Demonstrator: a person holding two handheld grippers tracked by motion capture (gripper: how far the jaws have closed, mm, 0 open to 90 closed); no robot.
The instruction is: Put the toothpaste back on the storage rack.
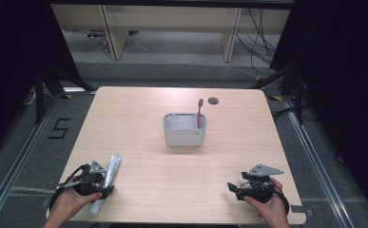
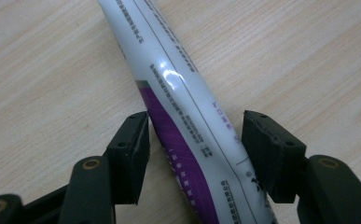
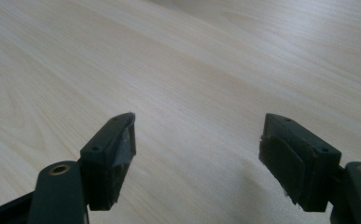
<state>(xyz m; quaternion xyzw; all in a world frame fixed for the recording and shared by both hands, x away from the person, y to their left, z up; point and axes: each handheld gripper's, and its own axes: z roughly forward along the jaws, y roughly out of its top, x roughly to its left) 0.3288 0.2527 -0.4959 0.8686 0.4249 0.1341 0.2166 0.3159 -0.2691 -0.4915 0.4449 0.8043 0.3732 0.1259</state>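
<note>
High view: a white toothpaste tube [image 1: 106,182] lies on the table [image 1: 181,190] at its near left corner, long axis running away from the person, with the left claw [image 1: 106,191] set across its lower half. The right claw [image 1: 231,187] rests at the near right, well apart from the tube.

Left gripper view: the tube [image 2: 187,116] runs diagonally between the two jaws; one pad touches its edge, the other stands just beside it, so the left claw [image 2: 194,140] is spread around it, not pinching.

Right gripper view: the right claw [image 3: 197,149] is spread wide over bare table [image 3: 192,56].
</note>
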